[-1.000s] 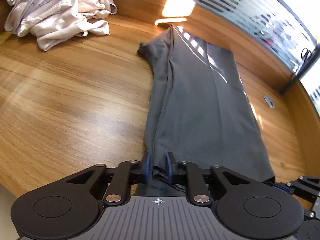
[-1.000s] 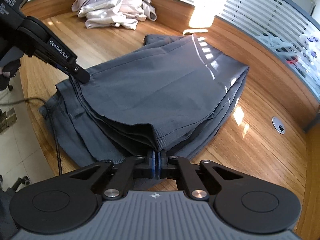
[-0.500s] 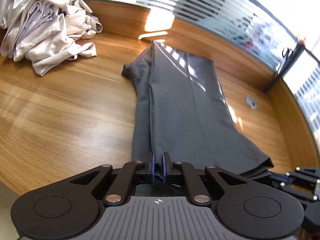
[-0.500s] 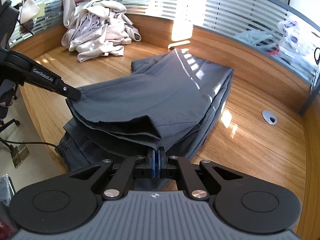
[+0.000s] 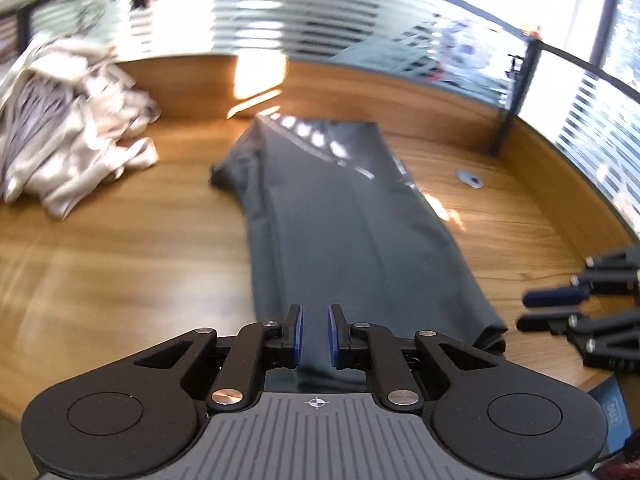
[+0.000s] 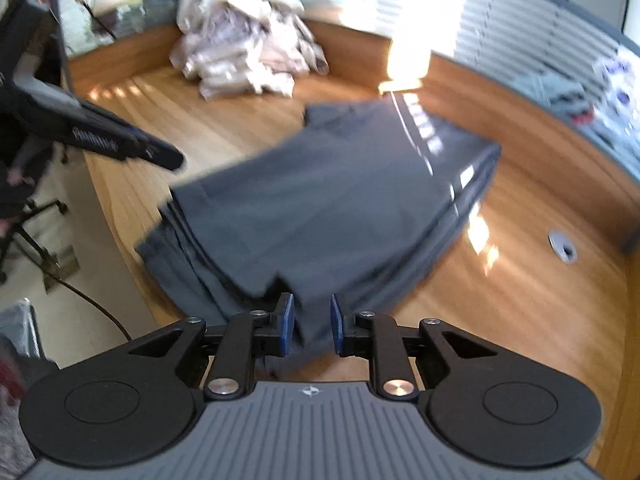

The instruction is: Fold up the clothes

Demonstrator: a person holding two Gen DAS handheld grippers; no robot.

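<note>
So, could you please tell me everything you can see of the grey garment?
The grey garment is dark, smooth woven-looking cloth, folded into a long layered rectangle lying flat on the wooden desk. Stacked edges show at its near end, which overhangs the desk edge, and sunlight streaks its far end. Nothing grips it: both sets of jaws are opening, with cloth seen between them.

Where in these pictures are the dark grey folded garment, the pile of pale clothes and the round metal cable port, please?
dark grey folded garment (image 5: 340, 220): left wrist view, middle of its top layer.
pile of pale clothes (image 6: 248, 40): right wrist view, centre of the heap.
round metal cable port (image 6: 563, 245): right wrist view, its metal ring.
</note>
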